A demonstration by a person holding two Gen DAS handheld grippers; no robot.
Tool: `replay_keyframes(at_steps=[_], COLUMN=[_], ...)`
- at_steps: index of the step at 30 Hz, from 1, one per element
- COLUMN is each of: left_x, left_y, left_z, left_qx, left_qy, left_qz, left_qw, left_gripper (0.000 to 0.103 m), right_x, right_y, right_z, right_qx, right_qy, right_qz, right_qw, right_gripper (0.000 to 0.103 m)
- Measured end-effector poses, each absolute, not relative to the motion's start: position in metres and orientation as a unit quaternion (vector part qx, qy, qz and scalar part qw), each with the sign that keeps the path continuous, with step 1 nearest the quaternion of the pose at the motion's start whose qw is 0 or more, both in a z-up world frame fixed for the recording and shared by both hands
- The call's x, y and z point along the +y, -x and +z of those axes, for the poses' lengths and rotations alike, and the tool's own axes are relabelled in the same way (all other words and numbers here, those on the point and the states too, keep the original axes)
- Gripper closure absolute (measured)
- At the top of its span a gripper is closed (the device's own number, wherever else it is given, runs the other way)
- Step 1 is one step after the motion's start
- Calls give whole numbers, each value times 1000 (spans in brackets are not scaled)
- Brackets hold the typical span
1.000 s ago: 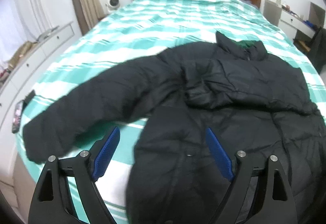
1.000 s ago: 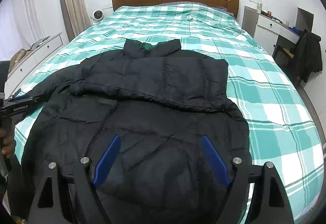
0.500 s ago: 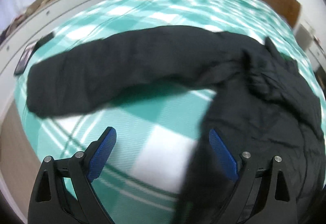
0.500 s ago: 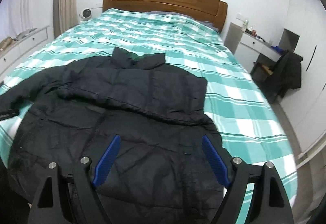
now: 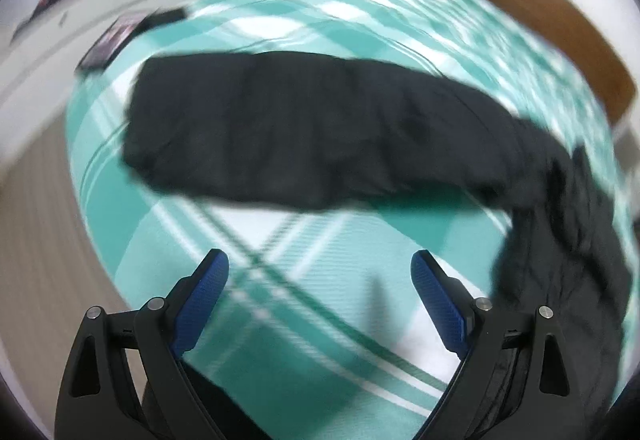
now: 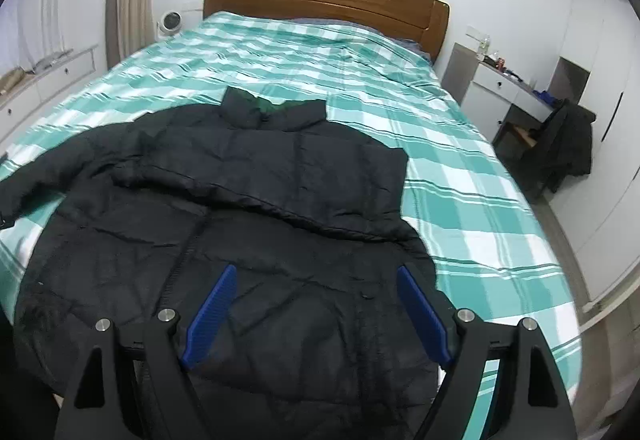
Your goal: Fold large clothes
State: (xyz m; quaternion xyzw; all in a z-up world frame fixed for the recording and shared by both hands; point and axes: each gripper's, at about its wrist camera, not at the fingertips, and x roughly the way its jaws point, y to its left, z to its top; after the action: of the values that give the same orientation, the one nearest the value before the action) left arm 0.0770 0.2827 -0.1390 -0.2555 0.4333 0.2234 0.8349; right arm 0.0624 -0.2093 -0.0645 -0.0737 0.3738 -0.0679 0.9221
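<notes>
The black padded jacket [image 6: 248, 240] lies front up across the foot of the bed [image 6: 460, 176], collar toward the headboard; one sleeve is already folded across the chest, the other sleeve [image 5: 304, 128] stretches out flat toward the bed's side edge. The left gripper [image 5: 318, 288] hangs above bare bedding just short of that sleeve, jaws wide apart, holding nothing. The right gripper [image 6: 314, 304] hovers over the jacket's lower front, likewise spread wide and empty. Judgement: the outstretched sleeve is next; it should be taken near the cuff and carried flat across the chest. No legible brand or writing.
</notes>
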Motion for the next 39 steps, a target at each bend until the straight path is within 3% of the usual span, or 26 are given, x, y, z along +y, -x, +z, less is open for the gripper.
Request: replay_keyframes(at_steps=[10,12,14,16,17,23,29,34,39], left_x=[372,379,380,380,375,312,165,32,-90], left_y=[-68,-73,-75,-73,-74,-98,-148,-179,-207], left_z=[-169,-169,-165,-158,-148,-44,75,91,30], left_qx=[376,365,354,340,337,269,178,171,242], left_qy=[402,390,376,375,362,206,50,-12,-63], left_qz=[260,288,309,305,309,286,129,-8,-103], left_qw=[793,795,799,806,813,896,974,985,963], left_gripper=[10,17,59,87,90,93,93,93,93], right_x=[-187,-181,-176,-175,-175,-185,-209,-239,-275], right_y=[-55,-52,-49,-46,-44,-36,-29,-21,-13], right_z=[-80,-80,-81,-82,-83,-87,-86,-79,-78], right_qx=[393,392,391,392,393,396,391,376,371], right_qy=[75,80,84,86,85,65,27,-3,-32], right_qz=[-29,-18,-10,-6,-4,-4,-24,-55,-89], right_qw=[916,916,916,916,916,916,920,925,924], right_gripper=[19,19,19,19,19,19,19,19,19])
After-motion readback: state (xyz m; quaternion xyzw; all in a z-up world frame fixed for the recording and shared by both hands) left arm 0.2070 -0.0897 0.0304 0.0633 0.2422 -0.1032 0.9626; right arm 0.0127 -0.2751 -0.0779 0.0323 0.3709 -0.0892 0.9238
